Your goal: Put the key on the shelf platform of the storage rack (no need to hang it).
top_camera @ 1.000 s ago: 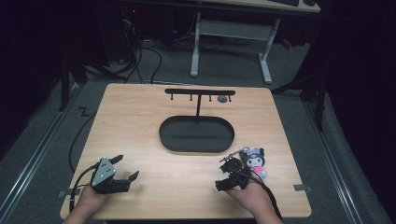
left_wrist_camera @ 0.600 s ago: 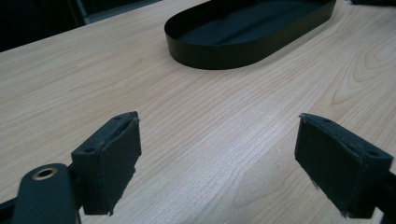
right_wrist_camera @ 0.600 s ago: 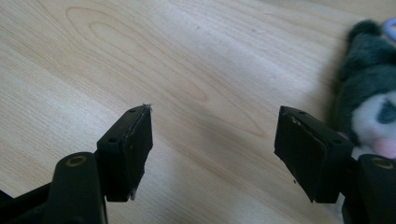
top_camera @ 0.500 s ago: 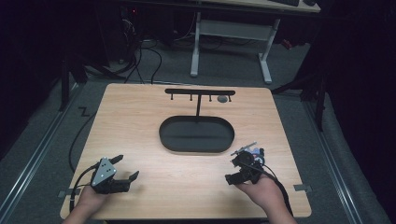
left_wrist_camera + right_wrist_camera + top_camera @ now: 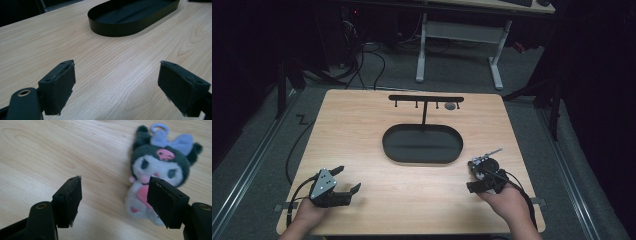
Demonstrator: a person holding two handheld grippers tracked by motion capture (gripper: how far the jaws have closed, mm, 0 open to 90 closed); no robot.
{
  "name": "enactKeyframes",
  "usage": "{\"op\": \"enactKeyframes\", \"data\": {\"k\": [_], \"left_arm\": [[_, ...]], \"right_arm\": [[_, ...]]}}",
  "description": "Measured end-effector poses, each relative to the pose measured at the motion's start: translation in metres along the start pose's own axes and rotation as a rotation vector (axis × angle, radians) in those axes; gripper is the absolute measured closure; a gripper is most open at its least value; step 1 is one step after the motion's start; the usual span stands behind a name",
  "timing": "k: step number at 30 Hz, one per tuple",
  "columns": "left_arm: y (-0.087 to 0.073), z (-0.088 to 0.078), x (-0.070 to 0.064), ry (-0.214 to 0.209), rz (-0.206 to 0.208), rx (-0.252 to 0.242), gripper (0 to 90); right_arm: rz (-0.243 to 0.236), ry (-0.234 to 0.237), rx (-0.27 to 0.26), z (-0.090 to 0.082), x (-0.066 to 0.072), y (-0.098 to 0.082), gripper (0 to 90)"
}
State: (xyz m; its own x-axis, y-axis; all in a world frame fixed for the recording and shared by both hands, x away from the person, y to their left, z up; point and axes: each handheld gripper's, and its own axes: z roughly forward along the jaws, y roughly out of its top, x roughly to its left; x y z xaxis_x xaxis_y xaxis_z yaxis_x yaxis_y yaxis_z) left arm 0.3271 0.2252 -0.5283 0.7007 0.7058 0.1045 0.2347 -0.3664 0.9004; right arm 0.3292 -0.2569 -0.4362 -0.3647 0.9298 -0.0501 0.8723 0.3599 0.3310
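A pale wooden table (image 5: pixel 412 195) with a fine, wavy grain is seen, and on it a matte black oval tray (image 5: pixel 422 144) with a low, thin upright wall is set near the middle. Behind the tray a slim black stand (image 5: pixel 425 99) with a crossbar and short pegs is seen. A small plush toy (image 5: pixel 156 173) is laid flat on the table near its right edge: soft and fuzzy, with a dark hood with two points, a white face, a lilac bow, a pink emblem, pink feet and a lilac ring at the top. No writing can be read on it. The right gripper (image 5: pixel 115 197) is held above the toy with its black, blocky jaws partly apart, having just been closing; nothing is pinched between them, the bare wood being seen in the gap while the toy lies under the right-hand jaw. The left gripper (image 5: pixel 125 85) is held low over the table's near left part, its rubbery pads (image 5: pixel 60 82) set wide apart with nothing held or touched.
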Motion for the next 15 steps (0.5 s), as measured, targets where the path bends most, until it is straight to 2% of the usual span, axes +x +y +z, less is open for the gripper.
{"op": "enactKeyframes", "data": {"k": [7, 15], "left_arm": [[0.000, 0.000, 0.000, -0.001, 0.003, 0.003, 15.5], [0.000, 0.000, 0.000, -0.002, 0.003, 0.003, 15.5]], "right_arm": [[0.045, -0.039, 0.027, -0.002, -0.018, -0.008, 27.9], [0.076, -0.044, 0.033, 0.005, -0.025, -0.012, 26.4]]}}
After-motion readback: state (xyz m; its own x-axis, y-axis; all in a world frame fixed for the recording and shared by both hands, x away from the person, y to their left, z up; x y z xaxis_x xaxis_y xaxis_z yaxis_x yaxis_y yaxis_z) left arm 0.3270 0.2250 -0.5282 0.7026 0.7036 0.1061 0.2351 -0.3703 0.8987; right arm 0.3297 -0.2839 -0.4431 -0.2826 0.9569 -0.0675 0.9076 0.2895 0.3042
